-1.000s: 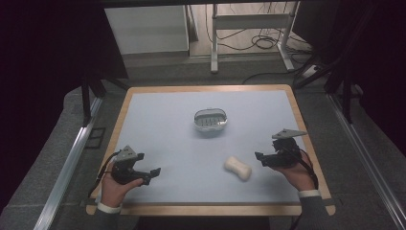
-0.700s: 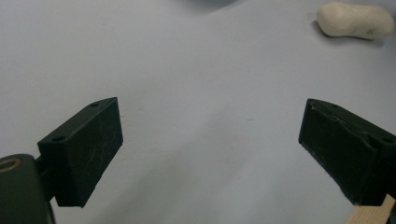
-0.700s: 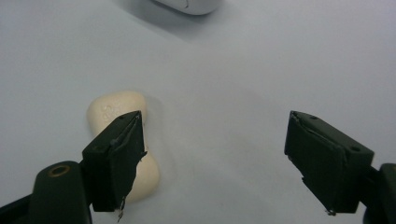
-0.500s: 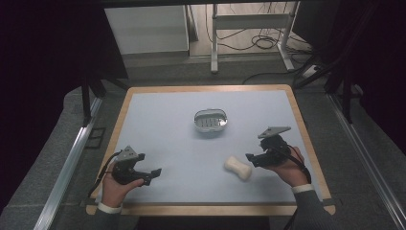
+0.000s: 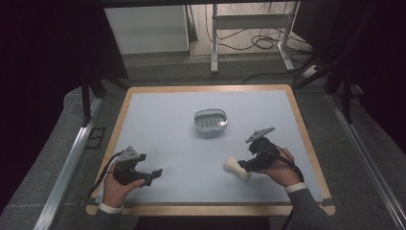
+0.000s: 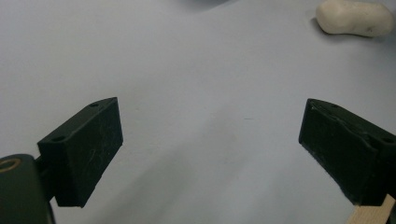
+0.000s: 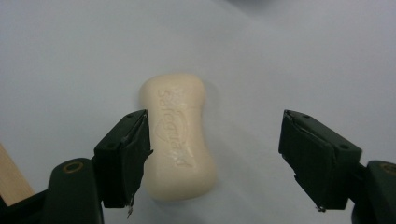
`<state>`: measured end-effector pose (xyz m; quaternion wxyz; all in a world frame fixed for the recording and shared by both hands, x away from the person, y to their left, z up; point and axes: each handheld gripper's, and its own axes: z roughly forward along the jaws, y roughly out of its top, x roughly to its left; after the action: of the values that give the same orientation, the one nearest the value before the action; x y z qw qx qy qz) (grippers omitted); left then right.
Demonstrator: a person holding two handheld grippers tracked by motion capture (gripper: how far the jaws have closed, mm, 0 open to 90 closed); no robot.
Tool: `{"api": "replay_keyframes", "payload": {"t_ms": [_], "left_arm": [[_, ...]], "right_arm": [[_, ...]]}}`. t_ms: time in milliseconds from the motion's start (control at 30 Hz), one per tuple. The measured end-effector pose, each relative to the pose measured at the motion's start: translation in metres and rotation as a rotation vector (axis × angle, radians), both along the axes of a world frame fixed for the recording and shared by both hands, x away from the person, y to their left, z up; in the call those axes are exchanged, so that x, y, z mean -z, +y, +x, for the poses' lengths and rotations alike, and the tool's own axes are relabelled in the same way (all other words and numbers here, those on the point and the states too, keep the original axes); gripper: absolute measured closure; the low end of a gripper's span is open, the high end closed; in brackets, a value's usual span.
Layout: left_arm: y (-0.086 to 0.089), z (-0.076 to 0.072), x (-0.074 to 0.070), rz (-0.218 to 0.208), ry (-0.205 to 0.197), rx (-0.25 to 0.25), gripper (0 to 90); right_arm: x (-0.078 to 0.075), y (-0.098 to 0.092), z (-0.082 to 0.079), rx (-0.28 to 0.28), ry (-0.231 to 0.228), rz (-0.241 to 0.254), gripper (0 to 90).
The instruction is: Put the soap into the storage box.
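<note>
A cream soap bar (image 5: 236, 167) lies flat on the pale mat, front right. My right gripper (image 5: 244, 165) has come up to it from the right. In the right gripper view the soap bar (image 7: 180, 135) lies between the jaws, close against the left one, while the right jaw stands well apart from it. These jaws have just been closing and the right gripper (image 7: 217, 135) is open, not pressing on the bar. My left gripper (image 5: 155, 175) rests open at the front left, nothing between its jaws (image 6: 210, 144). The soap bar (image 6: 355, 17) shows far off in the left gripper view.
A small metal soap dish (image 5: 210, 121) with a slotted insert stands near the middle of the mat. The table's wooden rim (image 5: 206, 89) frames the mat. Dark floor, rails and a desk frame with cables lie beyond.
My right gripper has moved left across the mat to the soap bar, which now lies between its jaws. The soap, the dish and my left gripper have stayed put.
</note>
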<state>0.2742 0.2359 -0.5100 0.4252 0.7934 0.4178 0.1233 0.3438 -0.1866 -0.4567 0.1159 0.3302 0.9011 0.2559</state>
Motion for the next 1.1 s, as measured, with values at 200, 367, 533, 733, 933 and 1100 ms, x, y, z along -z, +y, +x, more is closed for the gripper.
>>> {"api": "replay_keyframes", "payload": {"t_ms": [200,367,533,733,933,1100], "left_arm": [[0.0,0.0,0.0,0.0,0.001,0.001,6.7],[-0.001,0.0,0.001,0.003,0.004,0.006,6.7],[0.001,-0.001,-0.001,-0.007,-0.008,0.004,6.8],[0.002,-0.001,-0.001,-0.01,-0.011,0.003,6.9],[0.001,-0.001,-0.001,-0.011,-0.013,0.006,6.8],[0.003,-0.002,-0.003,-0.017,-0.021,0.001,7.0]], "right_arm": [[0.006,0.015,0.001,-0.023,0.04,-0.045,26.8],[0.012,0.023,0.004,-0.045,0.061,-0.08,27.3],[0.018,0.031,0.005,-0.05,0.089,-0.117,27.6],[0.026,0.036,0.008,-0.057,0.133,-0.142,30.8],[0.036,0.045,0.011,-0.058,0.165,-0.212,33.1],[0.04,0.045,0.014,-0.05,0.186,-0.239,40.3]]}}
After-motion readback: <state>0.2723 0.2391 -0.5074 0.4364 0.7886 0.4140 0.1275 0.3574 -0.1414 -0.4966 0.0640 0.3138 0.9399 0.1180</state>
